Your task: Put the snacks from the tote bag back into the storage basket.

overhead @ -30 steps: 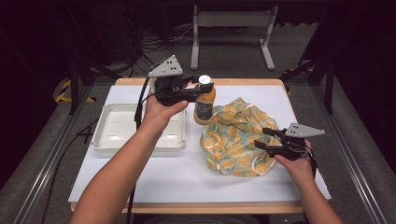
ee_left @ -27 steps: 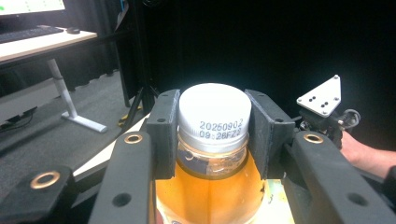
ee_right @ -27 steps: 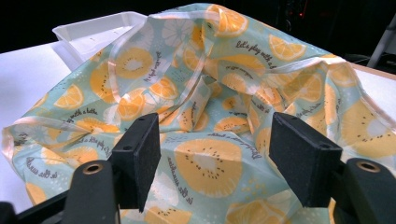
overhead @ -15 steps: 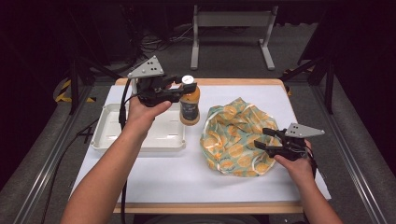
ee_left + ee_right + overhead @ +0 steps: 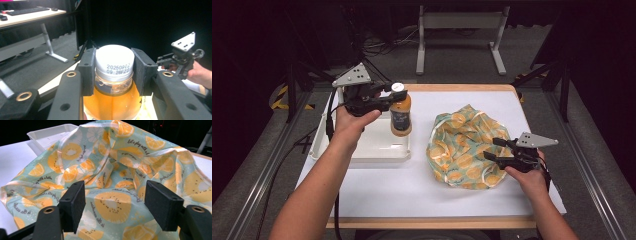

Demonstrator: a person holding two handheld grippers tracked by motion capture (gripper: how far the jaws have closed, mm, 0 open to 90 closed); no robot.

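right gripper [image 5: 498, 149]: jaws standing wide, gripping nothing, hovering over the cloth's [image 5: 462, 145] right edge, near the table's [image 5: 412, 190] right side.
cloth: lying crumpled right of centre.
left gripper [image 5: 394, 96]: pinching the bottle [image 5: 400, 115] at its white cap [image 5: 114, 60].
bottle: hanging upright, long axis vertical, over the tray's [image 5: 362, 152] right end.
nearer arm: the left, already carrying it; the tray is sitting directly below, toward the table's left edge.
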